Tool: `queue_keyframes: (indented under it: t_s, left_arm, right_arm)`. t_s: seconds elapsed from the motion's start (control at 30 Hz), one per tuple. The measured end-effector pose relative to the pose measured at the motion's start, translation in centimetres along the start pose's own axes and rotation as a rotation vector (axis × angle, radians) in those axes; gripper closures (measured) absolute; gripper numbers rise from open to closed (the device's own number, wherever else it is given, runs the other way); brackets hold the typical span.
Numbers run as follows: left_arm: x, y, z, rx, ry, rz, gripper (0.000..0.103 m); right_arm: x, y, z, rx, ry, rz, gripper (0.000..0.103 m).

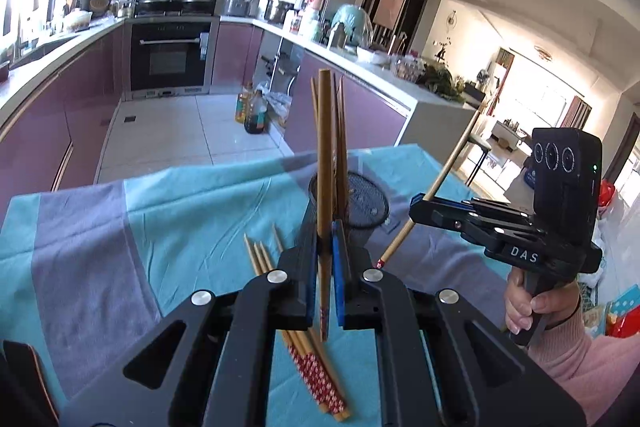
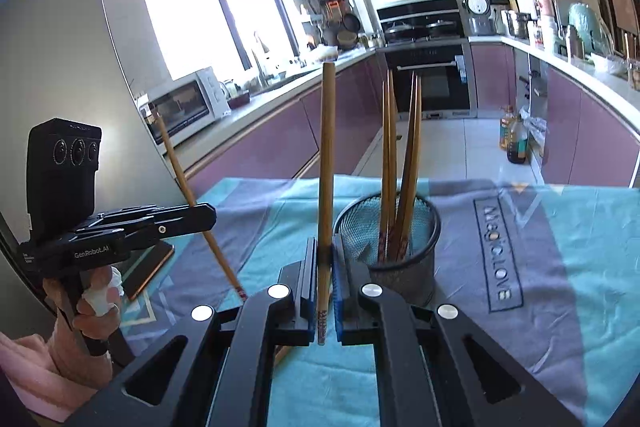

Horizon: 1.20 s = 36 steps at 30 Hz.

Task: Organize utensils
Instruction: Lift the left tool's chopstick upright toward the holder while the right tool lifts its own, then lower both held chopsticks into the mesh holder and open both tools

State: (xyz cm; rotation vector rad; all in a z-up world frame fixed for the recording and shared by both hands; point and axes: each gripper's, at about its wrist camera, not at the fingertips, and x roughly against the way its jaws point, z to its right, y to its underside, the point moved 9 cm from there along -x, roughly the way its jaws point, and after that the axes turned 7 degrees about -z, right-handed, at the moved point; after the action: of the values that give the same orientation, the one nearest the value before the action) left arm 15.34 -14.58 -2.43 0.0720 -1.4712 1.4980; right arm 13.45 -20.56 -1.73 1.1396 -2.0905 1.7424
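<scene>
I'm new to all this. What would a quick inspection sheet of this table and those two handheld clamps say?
Surface: table under a teal and grey cloth.
Job's things: mesh cup holding several chopsticks; loose chopsticks lying on the cloth.
Clutter: dark flat object at the table edge, kind unclear.
Grippers: left gripper shut on one chopstick; right gripper shut on another chopstick.
Cables: nothing seen.
Surroundings: kitchen with oven, bottles on the floor, crowded counters.

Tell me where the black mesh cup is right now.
The black mesh cup stands on the teal and grey cloth, just ahead and right of the right gripper in the right wrist view, with several chopsticks upright in it.
</scene>
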Motion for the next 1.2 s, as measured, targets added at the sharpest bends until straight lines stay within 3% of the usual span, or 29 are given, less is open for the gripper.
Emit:
queue_keyframes:
  t_s: [0.4,0.77,1.0,1.2]
  left_arm:
    - [0.4,-6.5,2.6,-0.003,0.050,0.100,0.096]
    - [1.1,-10.3,5.0,-0.057,0.002,0.166,0.096]
    - [-1.7,-9.7,4.7,-0.067,-0.048,0.082,0.096]
    - [-4.3,-8.4,4.9,-0.100,-0.063,-0.008,0.096]
  right_arm:
    - [3.3,-5.0,0.5,0.044,0.044,0.109,0.097]
    - [3.6,-7.4,1.4,0.054,0.098,0.159,0.097]
    - [1.7,-6.8,2.1,0.033,0.113,0.130,0.097]
    - [-0.8,-6.0,2.7,0.023,0.117,0.047,0.097]
